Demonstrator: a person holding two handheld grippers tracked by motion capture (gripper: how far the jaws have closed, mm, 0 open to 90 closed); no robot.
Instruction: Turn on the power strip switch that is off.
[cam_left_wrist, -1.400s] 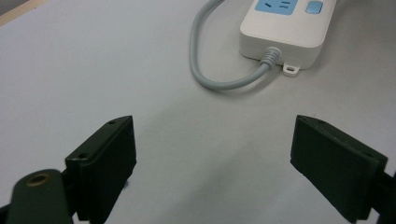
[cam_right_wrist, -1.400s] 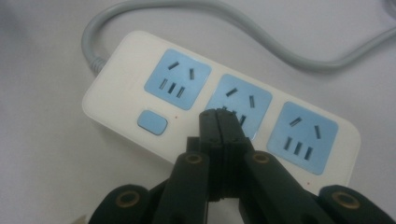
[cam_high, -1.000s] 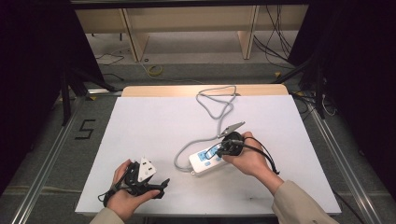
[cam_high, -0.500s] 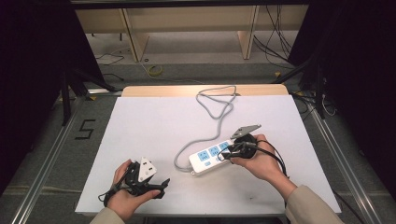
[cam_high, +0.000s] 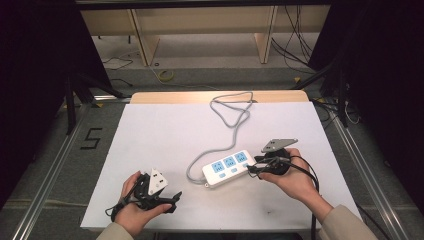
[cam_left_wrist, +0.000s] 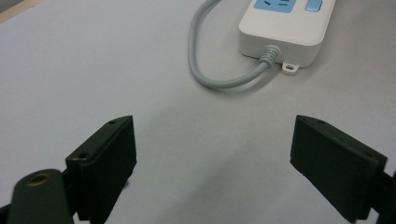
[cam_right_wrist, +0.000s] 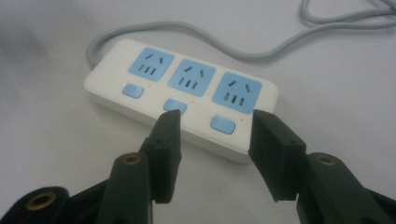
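power strip (cam_high: 228, 167): lies flat on white surface (cam_high: 165, 130), three blue sockets up, grey cord (cam_high: 231, 114) looping off beyond it | right claw (cam_high: 253, 170): at strip's near-right end, jaws have just been opening, now apart, strip ahead of them, pads off it | left claw (cam_high: 172, 198): well left of strip, wide, nothing between

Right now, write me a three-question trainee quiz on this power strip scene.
1. How many blue sockets does the power strip have?
2. True or false: the left tongs are clamped on the grey cable.
3. The right tongs are: A) shut on the strip, B) open, just short of the strip's near end, C) holding the cable.

Key: 1. Three. 2. False; they stand open over bare table. 3. B.
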